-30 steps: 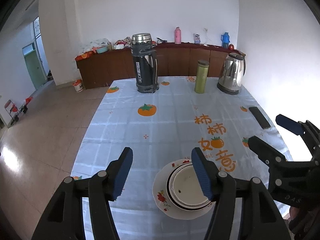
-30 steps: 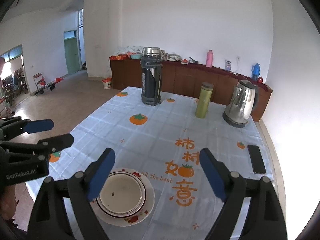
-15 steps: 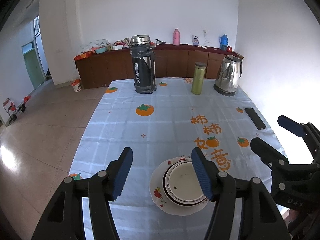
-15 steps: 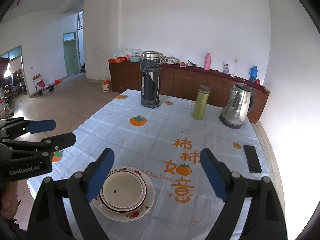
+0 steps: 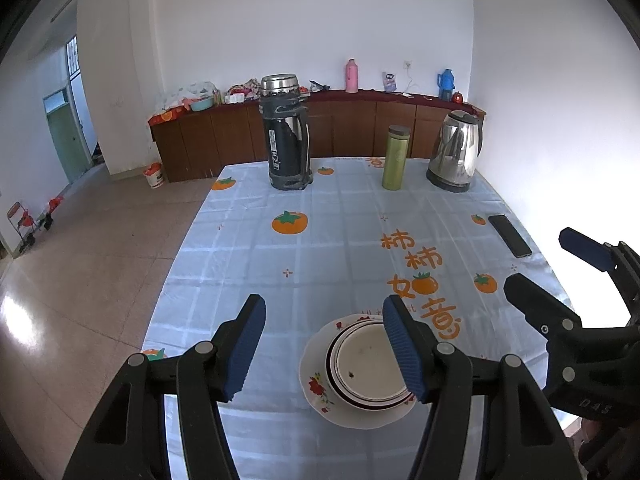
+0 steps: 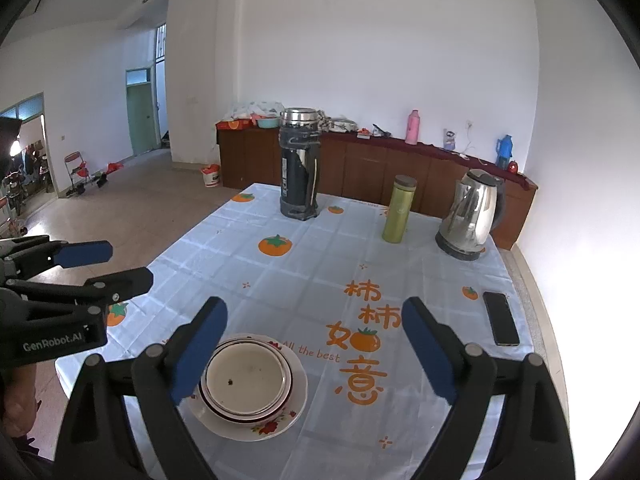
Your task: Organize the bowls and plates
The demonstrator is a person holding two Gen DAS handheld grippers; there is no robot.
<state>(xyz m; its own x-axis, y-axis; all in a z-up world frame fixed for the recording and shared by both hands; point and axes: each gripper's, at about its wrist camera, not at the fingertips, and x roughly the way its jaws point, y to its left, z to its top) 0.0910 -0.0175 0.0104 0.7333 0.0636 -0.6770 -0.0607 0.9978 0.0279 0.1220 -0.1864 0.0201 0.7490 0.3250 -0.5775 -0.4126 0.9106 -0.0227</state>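
Both grippers hang above the near end of the table (image 5: pixel 248 248), and both are wide open with nothing in them. The left gripper (image 5: pixel 323 346) has blue pads. Just past them sits a bowl (image 5: pixel 366 368) inside a plate (image 5: pixel 320 392) with red flowers. The right gripper (image 6: pixel 314 350) is open too, and the bowl (image 6: pixel 246 376) and plate (image 6: pixel 294 400) show by its left finger. No pad touches them. The table has a pale blue cloth (image 6: pixel 304 264) with orange fruit on it. A black phone (image 6: pixel 500 318) lies flat near the right edge. At the far end stand a big dark flask (image 5: pixel 286 136), a green bottle (image 5: pixel 396 158) and a shiny kettle (image 5: pixel 456 156), all upright and apart. Behind them a brown cabinet (image 5: pixel 352 128) runs along the white wall.
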